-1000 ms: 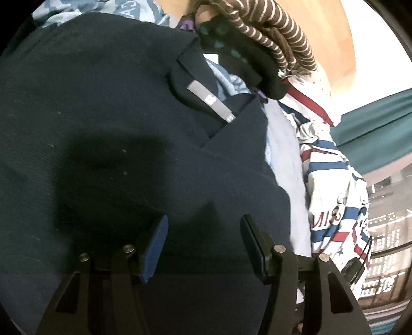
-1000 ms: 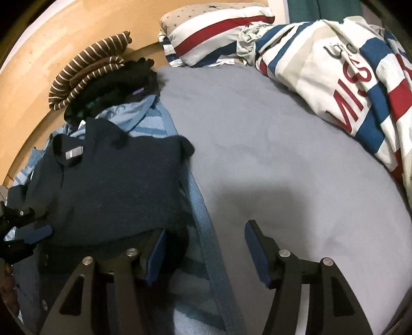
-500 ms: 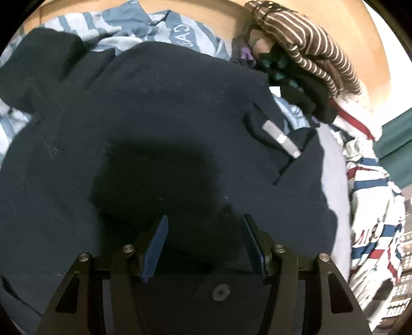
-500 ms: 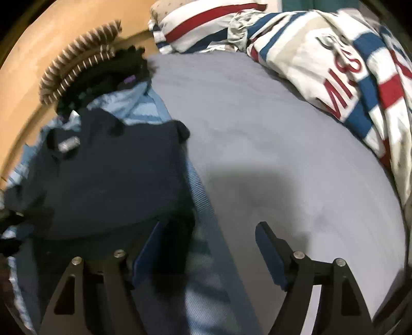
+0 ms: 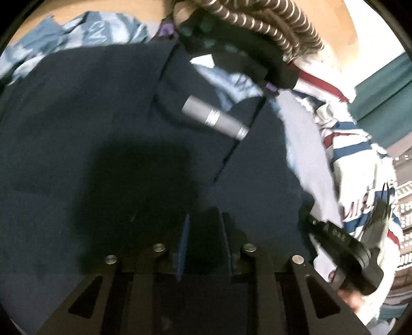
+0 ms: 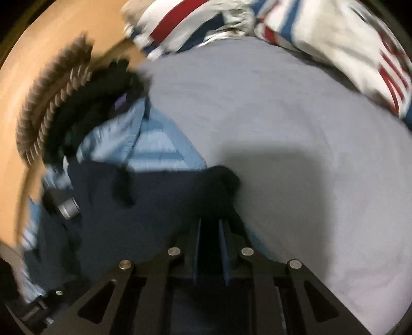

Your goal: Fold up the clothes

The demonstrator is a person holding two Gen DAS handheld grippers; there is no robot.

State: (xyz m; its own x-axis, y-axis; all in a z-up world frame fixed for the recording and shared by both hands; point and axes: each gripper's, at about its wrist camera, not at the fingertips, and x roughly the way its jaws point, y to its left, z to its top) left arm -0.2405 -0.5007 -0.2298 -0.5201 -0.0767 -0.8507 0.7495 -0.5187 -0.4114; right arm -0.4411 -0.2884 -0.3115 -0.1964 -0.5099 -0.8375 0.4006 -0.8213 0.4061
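A navy garment (image 5: 103,116) lies spread on the bed, its grey neck label (image 5: 211,119) facing up. My left gripper (image 5: 204,226) is down on its near part. Its jaws are closing and a dark fold of the cloth stands pinched between the pads. In the right wrist view the same navy garment (image 6: 154,206) lies to the left, with the label (image 6: 68,207) far left. My right gripper (image 6: 209,226) sits on the garment's right edge below a bunched sleeve end. Its jaws are closing too, with navy cloth in the narrow gap. The view is blurred.
A light blue striped garment (image 6: 154,152) lies under the navy one. A brown striped garment (image 5: 270,23) and a black one (image 5: 244,56) are heaped by the wooden headboard (image 6: 51,51). Grey sheet (image 6: 283,116) stretches right to a red, white and blue quilt (image 6: 334,33).
Both pairs of jaws went from wide apart to narrow, with navy cloth now between them. The right gripper slid left onto the garment's edge. The left one moved towards the collar.
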